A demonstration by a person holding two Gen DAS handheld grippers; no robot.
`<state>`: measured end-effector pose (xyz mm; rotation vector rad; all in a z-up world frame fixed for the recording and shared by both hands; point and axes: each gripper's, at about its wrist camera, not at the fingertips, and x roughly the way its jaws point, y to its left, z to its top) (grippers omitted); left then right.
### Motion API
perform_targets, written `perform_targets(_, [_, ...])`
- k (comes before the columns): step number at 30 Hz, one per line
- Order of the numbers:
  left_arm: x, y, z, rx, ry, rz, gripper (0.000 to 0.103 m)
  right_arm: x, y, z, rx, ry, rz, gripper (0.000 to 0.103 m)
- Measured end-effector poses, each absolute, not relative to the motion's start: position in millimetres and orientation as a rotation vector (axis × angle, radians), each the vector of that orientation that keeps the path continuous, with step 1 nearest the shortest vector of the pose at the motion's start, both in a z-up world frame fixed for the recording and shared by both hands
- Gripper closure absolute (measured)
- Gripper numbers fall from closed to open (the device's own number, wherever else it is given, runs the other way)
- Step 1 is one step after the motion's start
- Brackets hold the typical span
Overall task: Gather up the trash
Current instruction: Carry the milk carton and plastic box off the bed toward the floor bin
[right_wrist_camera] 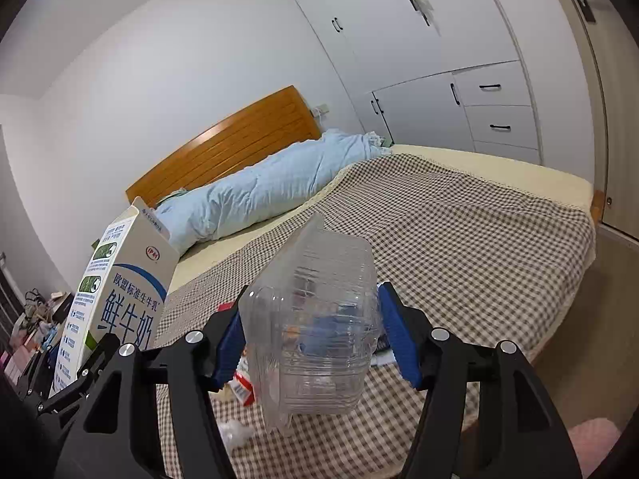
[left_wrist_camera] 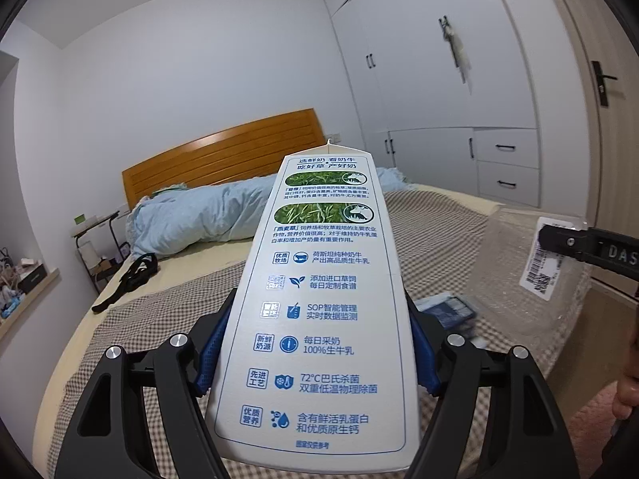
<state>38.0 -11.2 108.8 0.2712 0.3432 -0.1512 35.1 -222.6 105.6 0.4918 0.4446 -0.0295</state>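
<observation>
Bedroom clutter is lying near the checked bed's [right_wrist_camera: 459,239] foot edge: a red packet [right_wrist_camera: 243,389] and crumpled tissue [right_wrist_camera: 235,433]. Above it the left gripper [left_wrist_camera: 315,343] is clamping a milk carton [left_wrist_camera: 319,299], while the right gripper [right_wrist_camera: 309,339] is squeezing a clear plastic clamshell [right_wrist_camera: 315,319]. Too tight a squeeze is likely buckling the thin clamshell; the carton, gripped low, risks tipping and slipping out.
</observation>
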Motion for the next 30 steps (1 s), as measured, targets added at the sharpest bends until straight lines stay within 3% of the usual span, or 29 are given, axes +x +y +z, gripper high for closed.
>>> perform_targets(30, [-114, -37, 43, 0.293, 0.405, -0.348, 0.032, -103, -281, 49, 0.413, 0.534, 0.054, 0.042])
